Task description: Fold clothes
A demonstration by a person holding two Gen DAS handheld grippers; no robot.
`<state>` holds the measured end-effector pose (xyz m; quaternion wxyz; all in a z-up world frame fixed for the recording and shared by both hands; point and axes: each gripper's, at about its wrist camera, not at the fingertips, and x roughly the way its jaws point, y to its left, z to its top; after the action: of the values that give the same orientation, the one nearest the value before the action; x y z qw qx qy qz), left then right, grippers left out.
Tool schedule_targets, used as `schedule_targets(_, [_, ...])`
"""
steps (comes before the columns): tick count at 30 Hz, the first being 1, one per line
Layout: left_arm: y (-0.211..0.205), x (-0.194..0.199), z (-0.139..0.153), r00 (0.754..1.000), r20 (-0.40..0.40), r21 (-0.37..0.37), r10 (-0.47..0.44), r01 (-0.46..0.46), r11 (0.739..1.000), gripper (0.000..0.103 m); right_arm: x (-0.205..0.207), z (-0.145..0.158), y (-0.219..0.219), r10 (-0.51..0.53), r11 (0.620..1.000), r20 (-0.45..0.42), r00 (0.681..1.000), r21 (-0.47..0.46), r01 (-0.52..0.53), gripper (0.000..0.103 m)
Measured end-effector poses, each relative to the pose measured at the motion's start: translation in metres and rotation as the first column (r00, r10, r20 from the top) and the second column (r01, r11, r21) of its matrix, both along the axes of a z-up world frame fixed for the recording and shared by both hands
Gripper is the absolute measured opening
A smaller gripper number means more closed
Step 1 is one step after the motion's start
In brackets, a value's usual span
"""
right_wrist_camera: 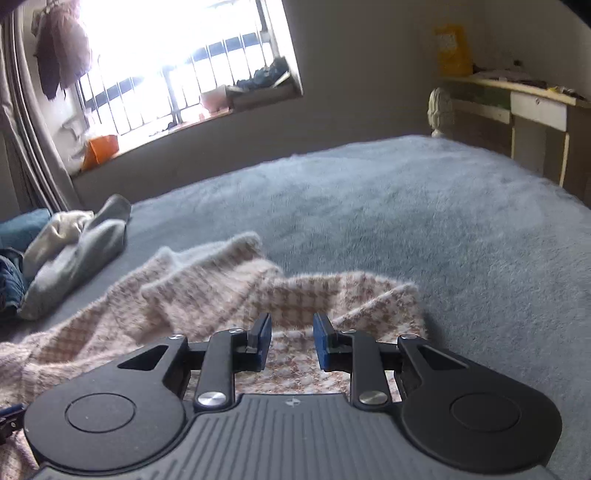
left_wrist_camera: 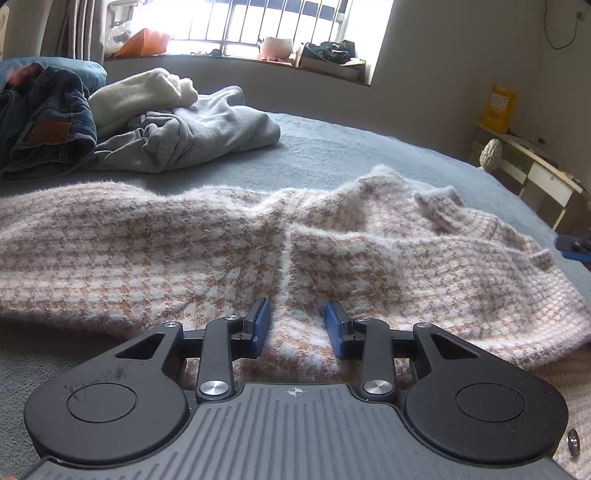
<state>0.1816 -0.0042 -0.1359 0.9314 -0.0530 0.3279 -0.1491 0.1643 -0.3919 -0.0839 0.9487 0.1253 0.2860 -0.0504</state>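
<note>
Two grippers show, one at the bottom of each wrist view, and both point down at a fuzzy pink-and-tan houndstooth knit sweater (left_wrist_camera: pixel 207 240) that lies spread across a grey-blue fleece bed cover (left_wrist_camera: pixel 351 151). In the left wrist view the sweater fills the middle band of the frame from the left edge to the right, with its collar (left_wrist_camera: pixel 439 206) raised at the right of centre. The left gripper (left_wrist_camera: pixel 296 326) sits low over the fabric at bottom centre; its blue-padded fingers (left_wrist_camera: pixel 261 325) stand apart, released, with knit showing in the gap and no cloth pinched. In the right wrist view the sweater (right_wrist_camera: pixel 207 295) bunches in folds from the lower left to the centre of the frame, with one edge turned up at the right of centre. The right gripper (right_wrist_camera: pixel 291 341) is at bottom centre with its fingers (right_wrist_camera: pixel 320 341) parted over the fabric, grasping nothing. At the upper left of the left wrist view a crumpled grey sweatshirt (left_wrist_camera: pixel 192 136), a cream garment (left_wrist_camera: pixel 144 92) and blue denim jeans (left_wrist_camera: pixel 48 118) lie heaped together, well apart from the sweater. A barred window (left_wrist_camera: pixel 258 22) glares at the top of the frame.
</note>
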Motion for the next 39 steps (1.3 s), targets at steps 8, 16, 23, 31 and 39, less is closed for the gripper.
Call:
schedule_targets(8, [0.003, -0.002, 0.003, 1.000, 0.000, -0.032, 0.011, -0.011, 0.999, 0.034, -0.014, -0.043, 0.055, 0.062, 0.973, -0.179, 0.982, -0.210, -0.100, 0.024])
schedule_targets(16, [-0.003, -0.024, 0.023, 0.994, 0.089, -0.009, -0.065, 0.066, 0.998, 0.036, -0.052, -0.004, 0.125, 0.255, 0.932, -0.081, 0.964, -0.244, -0.267, 0.020])
schedule_targets(23, [-0.025, -0.027, 0.011, 0.993, 0.034, 0.080, -0.116, 0.113, 0.990, 0.043, -0.053, -0.030, 0.168, 0.314, 0.892, -0.187, 0.931, -0.279, -0.356, 0.019])
schedule_targets(31, [-0.009, -0.029, 0.022, 0.999, -0.015, -0.017, -0.043, 0.043, 0.999, 0.043, -0.053, -0.015, 0.183, 0.363, 0.902, -0.127, 0.923, -0.200, -0.382, 0.023])
schedule_targets(39, [0.032, -0.033, 0.039, 0.992, -0.062, -0.052, 0.108, -0.112, 0.992, 0.051, -0.056, -0.041, 0.178, 0.294, 0.948, -0.100, 0.950, -0.094, -0.303, 0.025])
